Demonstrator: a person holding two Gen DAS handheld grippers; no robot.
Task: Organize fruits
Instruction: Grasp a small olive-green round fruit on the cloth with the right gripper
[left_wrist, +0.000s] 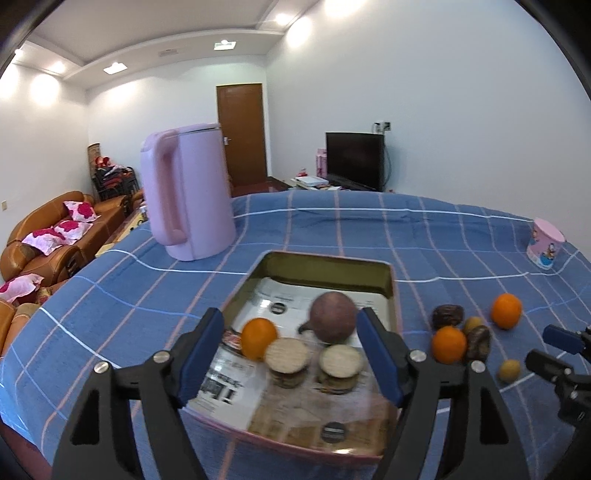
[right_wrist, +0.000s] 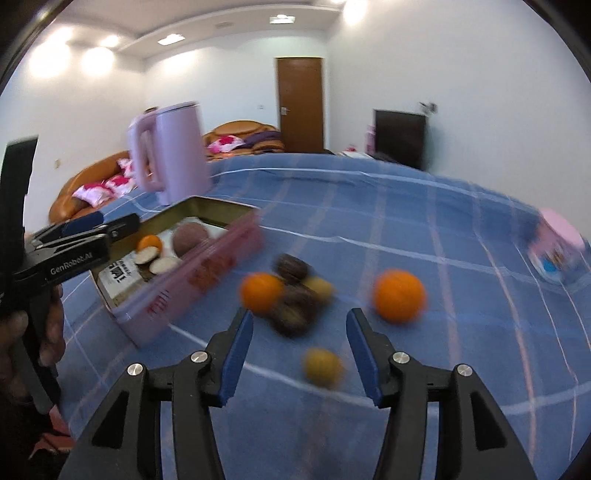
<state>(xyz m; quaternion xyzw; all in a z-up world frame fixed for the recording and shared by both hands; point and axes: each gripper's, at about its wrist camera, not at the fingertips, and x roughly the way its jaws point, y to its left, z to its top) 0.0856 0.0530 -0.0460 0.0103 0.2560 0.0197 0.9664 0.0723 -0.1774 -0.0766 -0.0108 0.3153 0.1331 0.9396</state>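
while the left gripper hangs over the tin, the left wrist view shows part of the job done: inside the tin lie an orange, a purple fruit and two cut halves with pale faces up. its jaws are spread wide and hold nothing; the purple fruit sits near the right finger, though whether they touch is hard to say. on the cloth right of the tin wait the rest: two oranges, two dark fruits and two small yellow ones. a kettle stands beyond the tin and a cup far to the right.

from the right wrist view, blurred as it is, the right gripper is also spread and empty, low over the cloth. a small yellow fruit lies between its fingers, just ahead, and is probably the next pick. beyond it sit an orange beside the dark fruits, and another orange apart to the right. the tin is to the left with the left gripper above its edge.

i judge roughly four pieces packed and six loose, so well under half done.
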